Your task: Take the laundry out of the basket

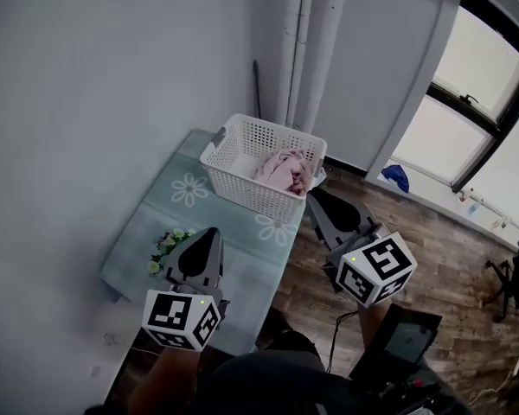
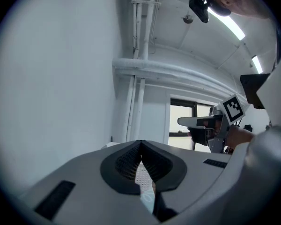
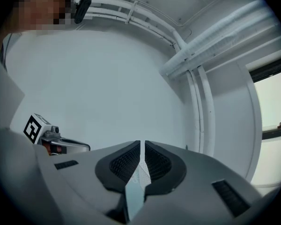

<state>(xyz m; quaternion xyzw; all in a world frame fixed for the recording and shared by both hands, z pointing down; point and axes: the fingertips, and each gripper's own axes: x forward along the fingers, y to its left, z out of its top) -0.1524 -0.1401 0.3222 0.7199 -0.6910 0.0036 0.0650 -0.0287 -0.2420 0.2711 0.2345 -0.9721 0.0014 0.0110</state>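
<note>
Head view is showing the basket (image 1: 242, 190) sitting on the table (image 1: 143, 232), and the laundry (image 1: 285, 172), a pink crumpled bundle, is lying inside the basket at the end nearer the right gripper (image 1: 316, 199), heaping up to about the rim. The rest of the basket is looking bare. The right gripper is hovering just off that end of the basket, outside its wall and not touching it, with its tip pointing toward the bundle. Its own view is showing the jaws pressed together with nothing between them. The left gripper (image 1: 208, 233) is hanging over the table on the near side of the basket, well apart from it, beside the flowers (image 1: 167, 247). Its jaws are also meeting at the tips and carrying nothing. The task is not looking started, since the bundle is lying wholly inside the basket. The laundry is likely light, soft and limp, so it should be sagging and trailing once lifted, and loose ends may be catching on the basket's perforated wall. The basket itself is probably light too and may be sliding or tipping if the cloth drags on it. The best hold is appearing to be a thick fold at the top of the heap, pinched deep enough that several layers are coming up together, with the jaws spreading first and the lift going straight up clear of the rim.
</note>
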